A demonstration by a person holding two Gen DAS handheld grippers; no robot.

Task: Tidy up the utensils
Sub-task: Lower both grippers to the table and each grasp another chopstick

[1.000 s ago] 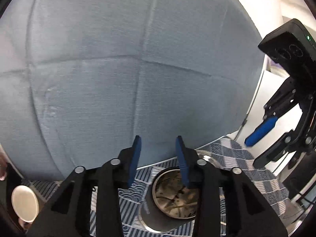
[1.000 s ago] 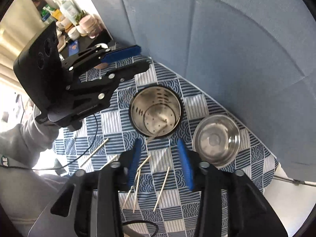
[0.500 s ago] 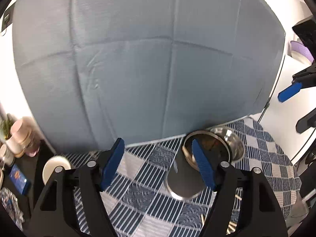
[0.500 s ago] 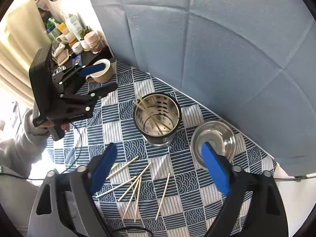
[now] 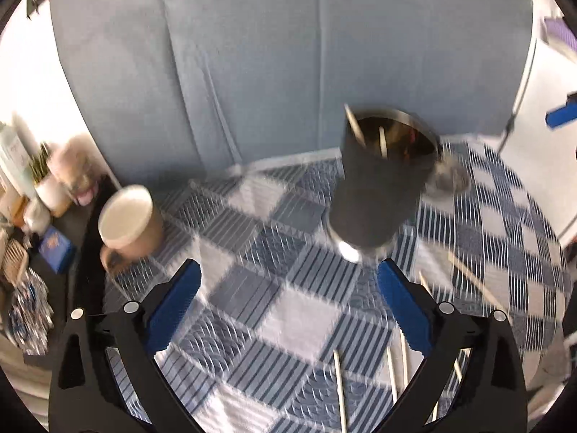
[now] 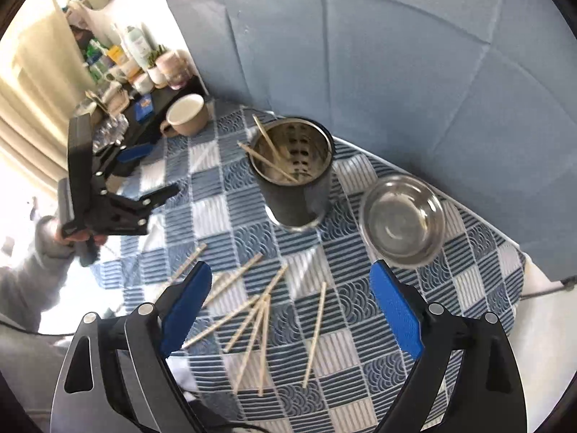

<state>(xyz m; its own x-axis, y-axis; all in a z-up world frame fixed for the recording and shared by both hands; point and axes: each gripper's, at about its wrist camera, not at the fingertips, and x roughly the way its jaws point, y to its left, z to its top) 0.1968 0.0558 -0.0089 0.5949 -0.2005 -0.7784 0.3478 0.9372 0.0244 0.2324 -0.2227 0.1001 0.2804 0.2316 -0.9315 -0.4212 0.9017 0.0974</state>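
Note:
A steel utensil holder (image 6: 294,173) stands upright on the blue checked tablecloth (image 6: 360,324) with chopsticks leaning in it; it also shows in the left wrist view (image 5: 378,187). Several loose wooden chopsticks (image 6: 252,314) lie on the cloth in front of it, and a few show in the left wrist view (image 5: 391,371). My right gripper (image 6: 290,310) is open and empty above the loose chopsticks. My left gripper (image 5: 288,306) is open and empty, to the left of the holder; it shows in the right wrist view (image 6: 144,173).
A steel bowl (image 6: 404,220) sits right of the holder. A beige mug (image 6: 187,115) stands at the table's far left corner, also in the left wrist view (image 5: 128,222). A cluttered dark shelf (image 6: 122,90) lies beyond. A blue-grey backdrop (image 6: 396,54) rises behind the table.
Both grippers opened wide and drew back from the holder. Chopsticks now stand in the holder, which was empty a second ago. The left wrist view is blurred by motion.

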